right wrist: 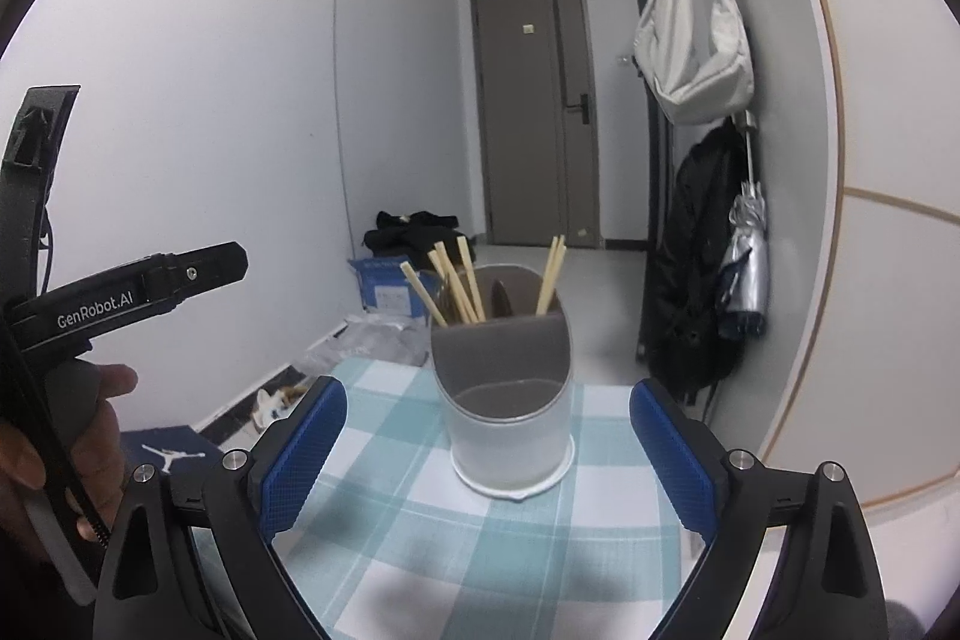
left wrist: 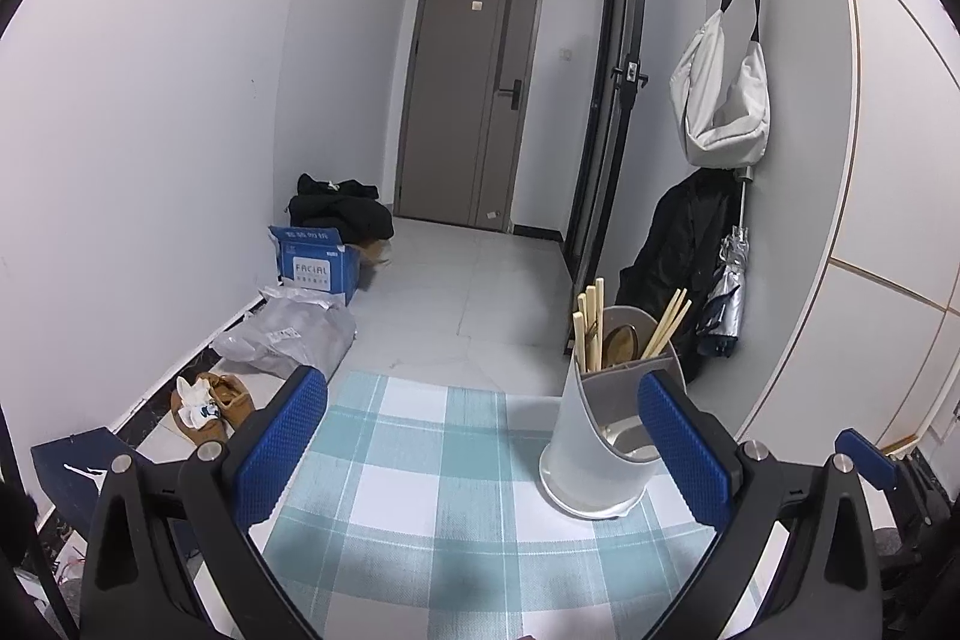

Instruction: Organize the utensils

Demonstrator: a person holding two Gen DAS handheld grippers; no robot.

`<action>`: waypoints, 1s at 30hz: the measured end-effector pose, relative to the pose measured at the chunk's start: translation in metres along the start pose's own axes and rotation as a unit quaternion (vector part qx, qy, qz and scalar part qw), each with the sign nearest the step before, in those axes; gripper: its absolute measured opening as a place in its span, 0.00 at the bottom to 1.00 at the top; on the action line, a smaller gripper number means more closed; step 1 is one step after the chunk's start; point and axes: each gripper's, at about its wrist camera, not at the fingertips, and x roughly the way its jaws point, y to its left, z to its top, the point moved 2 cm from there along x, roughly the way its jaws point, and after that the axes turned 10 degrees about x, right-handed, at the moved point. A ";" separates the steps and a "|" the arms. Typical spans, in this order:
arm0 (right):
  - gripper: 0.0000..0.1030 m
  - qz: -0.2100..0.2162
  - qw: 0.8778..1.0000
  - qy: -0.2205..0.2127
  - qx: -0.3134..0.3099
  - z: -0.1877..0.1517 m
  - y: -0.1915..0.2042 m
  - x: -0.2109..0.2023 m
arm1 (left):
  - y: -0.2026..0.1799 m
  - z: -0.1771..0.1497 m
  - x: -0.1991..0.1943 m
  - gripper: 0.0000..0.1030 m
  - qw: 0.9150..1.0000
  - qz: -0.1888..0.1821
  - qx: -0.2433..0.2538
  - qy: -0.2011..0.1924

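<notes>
Item one: the utensil holder (right wrist: 507, 388), a cylindrical tub of frosted white plastic with a grey liner, its front cut low in a slanted oval. We note it stands upright on the counter (right wrist: 420, 550), toward the far edge, on a cloth woven in teal and white check.

Contents, rear compartments: pale wooden chopsticks (right wrist: 456, 283), square-sectioned, leaning in two loose bunches, several at the left and a pair at the right; between them a brown rounded utensil, its kind too unclear to tell. Front compartment: we see nothing in it but its grey floor.

Item two: our right claw (right wrist: 487, 460), black frame with blue pads of pebbled rubber (right wrist: 303, 460), spread wide and holding nothing; the holder sits ahead, between the pads but clear of them.

Item three: our left claw (left wrist: 483, 454), same make, likewise spread and holding nothing; in its view the holder (left wrist: 606, 436) stands just inside the right-hand pad.

Item four: the person's left hand (right wrist: 66, 436) grips the left claw's handle.
</notes>
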 end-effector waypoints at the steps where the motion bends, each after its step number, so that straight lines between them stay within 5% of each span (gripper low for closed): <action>1: 0.93 0.000 1.000 -0.001 0.001 0.000 0.000 0.000 | 0.000 0.000 0.000 0.99 1.000 0.000 0.000 0.002; 30: 0.96 -0.016 1.000 0.000 0.015 -0.002 -0.006 -0.001 | 0.005 -0.007 0.004 0.99 0.999 0.002 -0.015 0.029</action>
